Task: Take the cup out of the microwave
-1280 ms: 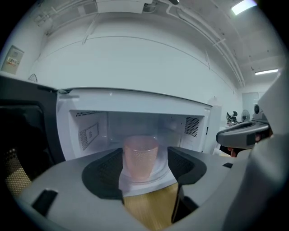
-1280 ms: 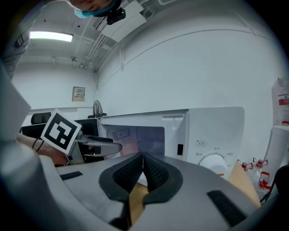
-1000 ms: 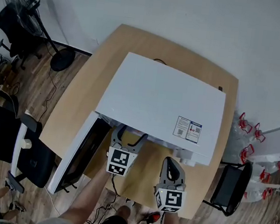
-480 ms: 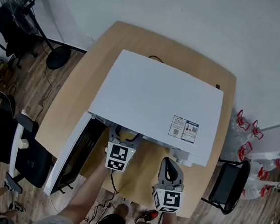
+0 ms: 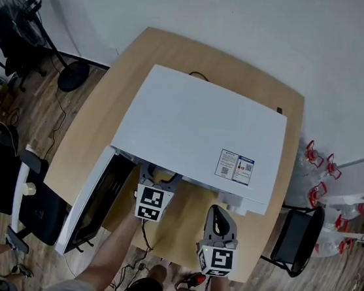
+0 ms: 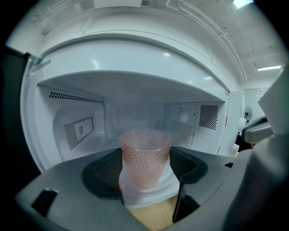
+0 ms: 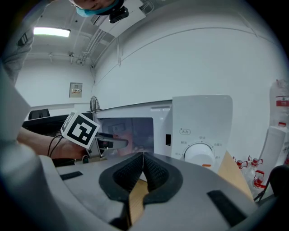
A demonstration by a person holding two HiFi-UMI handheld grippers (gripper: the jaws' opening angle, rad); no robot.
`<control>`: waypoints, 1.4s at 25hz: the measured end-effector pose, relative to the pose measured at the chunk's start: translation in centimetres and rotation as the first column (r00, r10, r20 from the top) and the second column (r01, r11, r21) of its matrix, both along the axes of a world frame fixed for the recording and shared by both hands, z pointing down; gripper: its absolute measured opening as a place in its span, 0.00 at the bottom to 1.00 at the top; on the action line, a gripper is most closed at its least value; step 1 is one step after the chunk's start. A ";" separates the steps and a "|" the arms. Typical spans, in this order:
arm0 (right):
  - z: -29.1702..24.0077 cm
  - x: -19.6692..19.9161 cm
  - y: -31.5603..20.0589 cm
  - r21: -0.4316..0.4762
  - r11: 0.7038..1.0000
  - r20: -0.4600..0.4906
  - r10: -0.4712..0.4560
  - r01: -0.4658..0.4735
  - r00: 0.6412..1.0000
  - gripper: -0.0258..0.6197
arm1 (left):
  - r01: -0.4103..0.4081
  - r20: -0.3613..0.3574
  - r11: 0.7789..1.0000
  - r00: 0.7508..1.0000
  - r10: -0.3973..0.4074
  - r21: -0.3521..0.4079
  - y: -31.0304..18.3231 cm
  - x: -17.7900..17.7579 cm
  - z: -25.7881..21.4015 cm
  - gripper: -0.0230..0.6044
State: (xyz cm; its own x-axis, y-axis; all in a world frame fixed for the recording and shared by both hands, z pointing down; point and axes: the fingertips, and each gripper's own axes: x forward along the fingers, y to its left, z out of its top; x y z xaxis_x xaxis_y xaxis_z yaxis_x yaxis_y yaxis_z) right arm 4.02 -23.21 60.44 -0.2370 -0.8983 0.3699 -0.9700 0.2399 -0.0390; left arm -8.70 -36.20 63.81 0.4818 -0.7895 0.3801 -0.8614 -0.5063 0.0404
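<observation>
**Left gripper (image 5: 162,176) stood spread round the cup (image 6: 145,155) at the mouth of the microwave (image 5: 200,127)**

Nearest the person, the right gripper (image 5: 221,220) was held back over the front part of the table (image 5: 180,49). Its jaws were pressed together with nothing between them. It pointed at the control side of the oven, where the dial (image 7: 201,153) showed. I judged it was parked there to stay out of the way, since the reach into the oven belonged to the other hand.

Further forward, the left gripper had its tips just under the front edge of the microwave's top. Its jaws were wide apart. The dark pads (image 6: 101,176) lay one to each side of the cup with a gap showing on both sides, so nothing was grasped yet. That wide, level stance looked chosen so the jaws could come in on the cup's round wall from both sides at once.

The door (image 5: 92,203) hung swung out to the left, which left the opening free for a straight approach.

The cup itself was a translucent pink tumbler with a dotted surface. It stood between the pads on a white base at the front of the cavity, and looked not yet taken out. It was upright with its mouth up and its long axis vertical, narrowing a little toward the foot. No handle showed, so it had no sideways facing to allow for.

Behind it were the white back wall and the perforated side panels of the cavity.
</observation>
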 end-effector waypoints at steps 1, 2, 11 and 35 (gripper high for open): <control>0.0 0.1 0.0 0.000 1.000 0.000 0.000 0.000 1.000 0.07 | 0.003 0.000 1.000 1.000 -0.003 0.000 0.0 0.0 0.0 0.59; 0.0 0.1 0.0 -0.001 1.000 0.000 0.000 0.000 1.000 0.07 | 0.005 -0.001 1.000 1.000 -0.005 0.000 -0.1 0.0 0.0 0.58; -0.3 0.2 0.4 0.004 1.000 0.001 -0.008 0.008 1.000 0.07 | 0.010 0.008 1.000 1.000 -0.010 0.007 0.5 0.0 -0.4 0.58; -6.5 0.6 4.0 0.114 0.993 -0.008 -0.022 0.023 1.000 0.07 | 0.041 0.014 0.999 0.999 -0.042 0.036 8.5 -2.1 -5.9 0.58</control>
